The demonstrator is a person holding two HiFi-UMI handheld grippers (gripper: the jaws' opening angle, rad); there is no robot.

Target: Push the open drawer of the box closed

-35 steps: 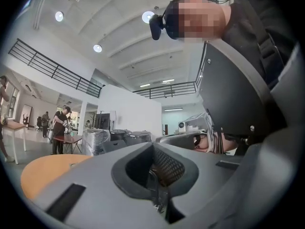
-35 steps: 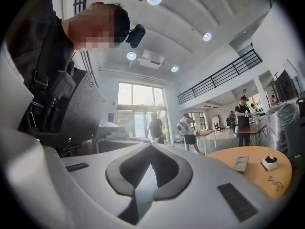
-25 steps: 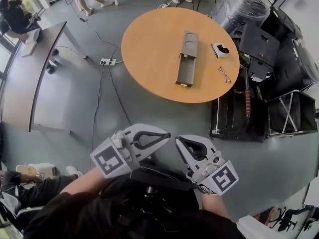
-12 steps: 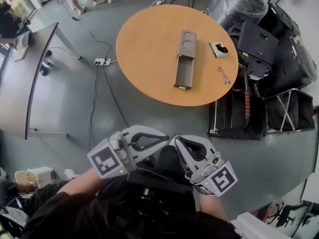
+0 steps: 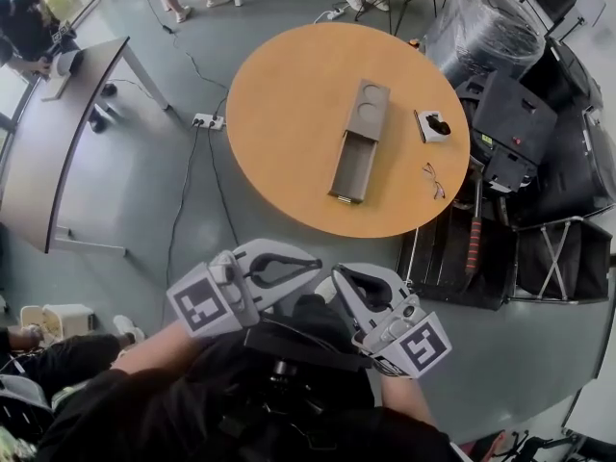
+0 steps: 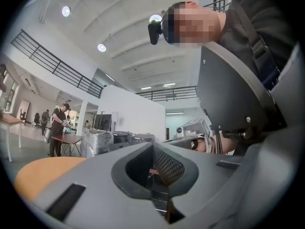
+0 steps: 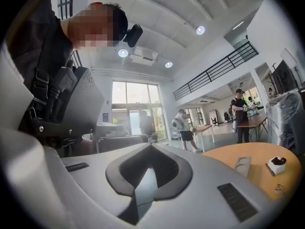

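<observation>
A grey box [image 5: 369, 109] with two round hollows in its top lies on the round orange table [image 5: 289, 114]. Its drawer [image 5: 352, 169] is pulled out toward the table's near edge. Both grippers are held close to the person's body, well short of the table. My left gripper [image 5: 313, 261] is shut, with nothing between its jaws. My right gripper [image 5: 339, 275] beside it is also shut and empty. In the right gripper view [image 7: 150, 149] the box [image 7: 242, 165] shows far off at the right. The left gripper view [image 6: 152, 149] catches only the table's edge [image 6: 43, 168].
On the table lie a small white box [image 5: 433, 125] and eyeglasses [image 5: 431, 180] to the right of the drawer. Black cases [image 5: 510, 123] crowd the floor to the table's right. A power strip [image 5: 205, 121] with cables and a grey desk [image 5: 58, 152] are at the left.
The table and box have slid lower and nearer in the head view. Both grippers have stayed shut, side by side in front of the body.
</observation>
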